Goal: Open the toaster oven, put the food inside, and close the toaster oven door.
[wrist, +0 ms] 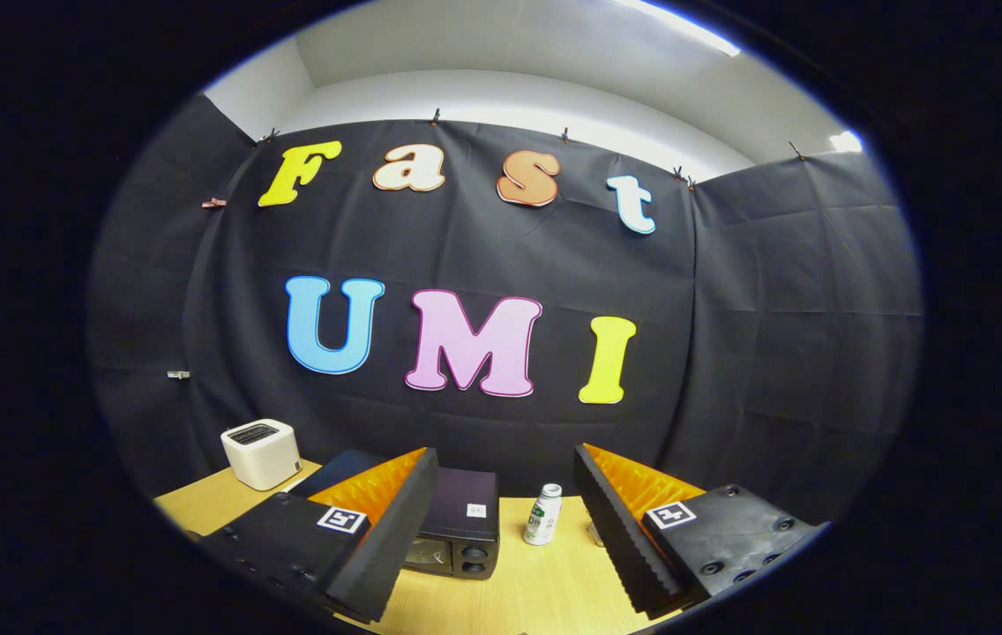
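— How's the gripper (501,529) held?
— Raised and level, aimed straight ahead — its two fingers (386,538) spread wide apart.
— Anything gripped?
— No, the gap between the jaws is free — nothing pressed.

Dark toaster oven (457,529) with two round knobs on its front, standing upright on wooden table (554,591), door shut. Just left of small white bottle (542,514), partly hidden behind left finger of spread, empty gripper (501,529).

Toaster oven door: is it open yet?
No. The toaster oven sits closed beyond the fingers of the open, empty gripper.
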{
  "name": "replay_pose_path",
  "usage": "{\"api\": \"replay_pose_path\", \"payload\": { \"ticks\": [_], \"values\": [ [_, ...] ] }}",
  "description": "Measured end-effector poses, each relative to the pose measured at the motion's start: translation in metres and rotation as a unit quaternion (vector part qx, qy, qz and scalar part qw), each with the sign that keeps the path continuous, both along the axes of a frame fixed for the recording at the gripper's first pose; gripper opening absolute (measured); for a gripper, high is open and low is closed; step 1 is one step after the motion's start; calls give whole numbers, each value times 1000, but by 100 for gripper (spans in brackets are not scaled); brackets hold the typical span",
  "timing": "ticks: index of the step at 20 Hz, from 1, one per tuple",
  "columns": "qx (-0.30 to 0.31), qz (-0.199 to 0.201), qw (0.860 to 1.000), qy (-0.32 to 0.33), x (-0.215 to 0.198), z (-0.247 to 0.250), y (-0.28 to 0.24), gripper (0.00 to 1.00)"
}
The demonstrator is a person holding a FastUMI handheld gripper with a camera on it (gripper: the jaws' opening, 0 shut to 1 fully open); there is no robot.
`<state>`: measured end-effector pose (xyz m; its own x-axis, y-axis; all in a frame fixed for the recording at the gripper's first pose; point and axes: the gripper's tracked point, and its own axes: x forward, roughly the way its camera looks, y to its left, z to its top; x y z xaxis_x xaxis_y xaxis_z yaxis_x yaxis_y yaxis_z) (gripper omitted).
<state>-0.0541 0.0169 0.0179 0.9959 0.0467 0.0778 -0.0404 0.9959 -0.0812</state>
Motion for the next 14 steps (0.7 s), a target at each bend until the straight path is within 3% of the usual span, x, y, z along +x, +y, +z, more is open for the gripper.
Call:
{"api": "replay_pose_path", "payload": {
  "ticks": [14],
  "values": [
    [14, -3, 1000, 22, 3, -20, -38, 99]
  ]
}}
